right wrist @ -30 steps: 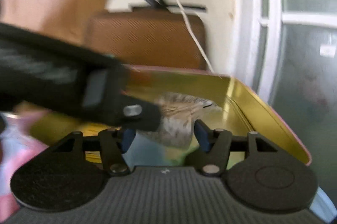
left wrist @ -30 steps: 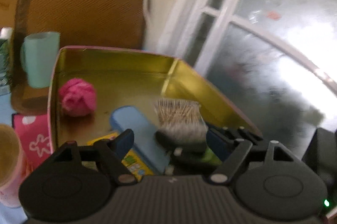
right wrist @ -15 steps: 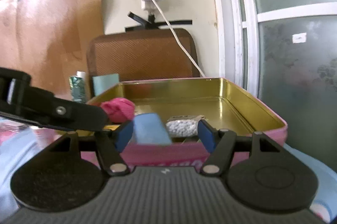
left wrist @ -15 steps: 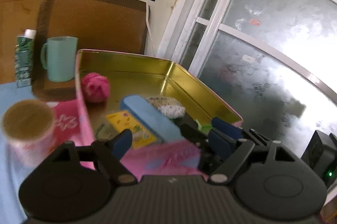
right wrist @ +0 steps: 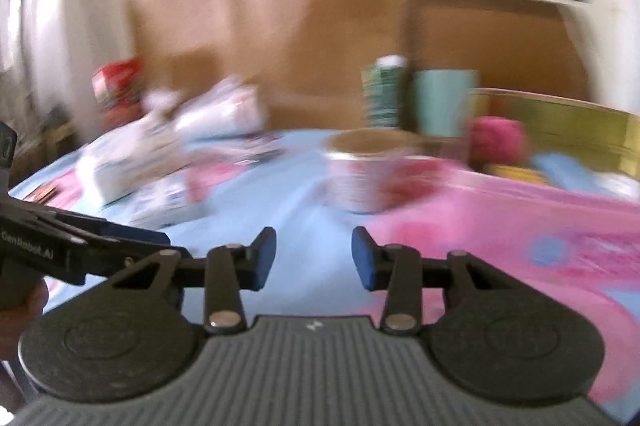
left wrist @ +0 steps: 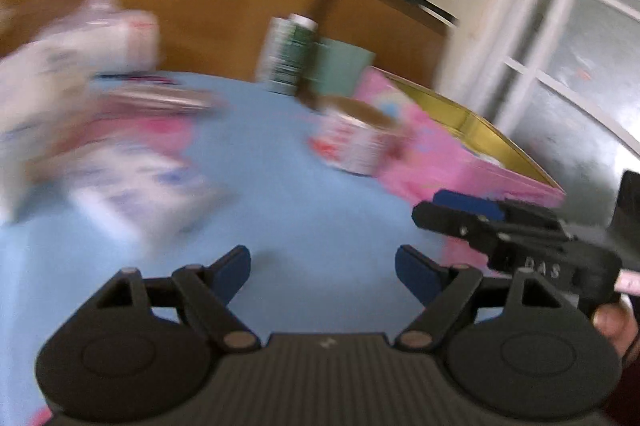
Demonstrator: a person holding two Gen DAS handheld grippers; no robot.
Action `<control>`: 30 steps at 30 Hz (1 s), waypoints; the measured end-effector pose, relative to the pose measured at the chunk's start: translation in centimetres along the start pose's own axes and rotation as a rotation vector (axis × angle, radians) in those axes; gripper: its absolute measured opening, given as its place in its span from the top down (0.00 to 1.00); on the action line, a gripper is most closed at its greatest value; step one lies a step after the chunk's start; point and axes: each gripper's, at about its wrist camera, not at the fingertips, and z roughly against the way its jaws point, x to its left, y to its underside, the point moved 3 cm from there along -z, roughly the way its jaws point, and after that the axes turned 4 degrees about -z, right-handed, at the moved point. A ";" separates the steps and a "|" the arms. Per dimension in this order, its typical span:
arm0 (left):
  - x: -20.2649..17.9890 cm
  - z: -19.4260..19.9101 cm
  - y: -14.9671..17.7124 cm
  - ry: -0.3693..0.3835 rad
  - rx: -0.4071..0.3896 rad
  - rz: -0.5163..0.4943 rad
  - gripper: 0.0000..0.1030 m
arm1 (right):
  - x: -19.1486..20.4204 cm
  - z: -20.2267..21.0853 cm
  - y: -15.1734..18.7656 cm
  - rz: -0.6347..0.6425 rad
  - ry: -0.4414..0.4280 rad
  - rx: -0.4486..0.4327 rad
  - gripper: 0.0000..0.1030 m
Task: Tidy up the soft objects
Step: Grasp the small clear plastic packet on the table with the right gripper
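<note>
Both views are motion-blurred. My left gripper [left wrist: 322, 272] is open and empty above the light blue tablecloth [left wrist: 280, 194]. My right gripper [right wrist: 314, 258] is open and empty, near the front of the pink tin box [right wrist: 520, 210]. The box, gold inside, holds a pink yarn ball [right wrist: 496, 140], a blue sponge [right wrist: 568, 172] and a yellow item [right wrist: 516, 172]. White soft packets [left wrist: 80, 98] lie blurred at the left of the table; they also show in the right wrist view [right wrist: 160, 154]. The right gripper shows at the right of the left wrist view [left wrist: 500, 226].
A red-and-white paper cup [left wrist: 356, 142] stands by the box corner. A teal mug [left wrist: 344, 72] and a green-white carton [left wrist: 288, 54] stand behind it. A brown chair back [right wrist: 492, 34] and a window [left wrist: 580, 38] lie beyond.
Both grippers have pulled back out of the tin box and swung left toward the white packets. The box, in the middle before, now sits at the right of both views.
</note>
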 end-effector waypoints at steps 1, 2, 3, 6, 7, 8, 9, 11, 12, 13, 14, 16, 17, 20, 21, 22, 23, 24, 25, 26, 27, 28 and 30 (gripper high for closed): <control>1.2 0.7 0.3 -0.023 -0.014 0.014 0.21 | 1.1 -1.4 -0.7 0.032 -0.029 0.010 0.57; 2.3 1.4 0.5 -0.049 -0.027 0.031 0.21 | 2.4 -3.2 -1.5 0.060 -0.060 0.020 0.56; 3.3 1.8 0.7 -0.054 -0.041 0.056 0.21 | 3.4 -4.9 -2.3 0.077 -0.083 0.033 0.56; 4.9 2.7 0.8 -0.032 -0.088 0.150 0.21 | 6.1 -11.7 -5.7 0.123 -0.124 0.086 0.39; 5.0 2.7 0.8 -0.031 -0.098 0.157 0.21 | 6.8 -14.0 -6.6 0.149 -0.121 0.094 0.25; 5.0 2.7 0.7 -0.033 -0.103 0.159 0.21 | 7.6 -16.1 -7.4 0.176 -0.112 0.103 0.17; 5.0 2.7 0.7 -0.030 -0.105 0.161 0.21 | 8.3 -18.2 -7.9 0.203 -0.103 0.125 0.08; 5.2 2.8 0.7 -0.008 -0.111 0.174 0.19 | 9.4 -21.9 -8.4 0.265 -0.083 0.189 0.07; 5.5 3.3 1.0 0.001 -0.118 0.188 0.19 | 9.8 -23.6 -8.4 0.309 -0.073 0.237 0.07; 5.7 3.4 1.1 0.011 -0.123 0.203 0.19 | 10.0 -25.1 -8.2 0.346 -0.066 0.288 0.04; 6.0 3.5 1.1 0.024 -0.129 0.222 0.19 | 9.8 -25.9 -8.1 0.357 -0.070 0.297 0.02; 6.4 3.3 1.1 0.038 -0.137 0.251 0.19 | 9.1 -26.6 -8.3 0.307 -0.073 0.310 0.08; 6.7 3.2 1.0 0.049 -0.139 0.262 0.18 | 8.7 -26.7 -8.3 0.247 -0.089 0.333 0.14; 6.9 3.1 0.9 0.066 -0.145 0.278 0.18 | 8.4 -25.1 -8.4 0.228 -0.076 0.296 0.50; 6.9 3.0 0.9 0.069 -0.146 0.279 0.18 | 8.5 -24.3 -8.5 0.222 -0.052 0.276 0.63; 6.9 3.0 0.9 0.068 -0.148 0.280 0.18 | 8.6 -23.6 -8.7 0.218 -0.028 0.260 0.72; 6.9 3.0 1.0 0.066 -0.149 0.279 0.18 | 8.8 -22.7 -8.9 0.220 -0.021 0.237 0.75; 6.9 3.1 1.0 0.063 -0.151 0.279 0.18 | 8.9 -21.5 -9.0 0.222 -0.023 0.212 0.79; 6.8 3.2 1.1 0.058 -0.155 0.281 0.18 | 8.9 -20.6 -9.3 0.214 -0.032 0.191 0.81; 6.9 3.3 1.2 0.055 -0.160 0.284 0.18 | 8.9 -19.4 -9.7 0.196 -0.048 0.169 0.82; 6.9 3.3 1.2 0.053 -0.164 0.288 0.18 | 8.8 -18.0 -9.9 0.171 -0.069 0.150 0.83; 6.9 3.4 1.2 0.050 -0.169 0.294 0.18 | 8.6 -16.4 -10.1 0.141 -0.092 0.133 0.83; 7.0 3.7 1.5 0.050 -0.180 0.305 0.18 | 7.9 -12.7 -10.0 0.058 -0.161 0.112 0.83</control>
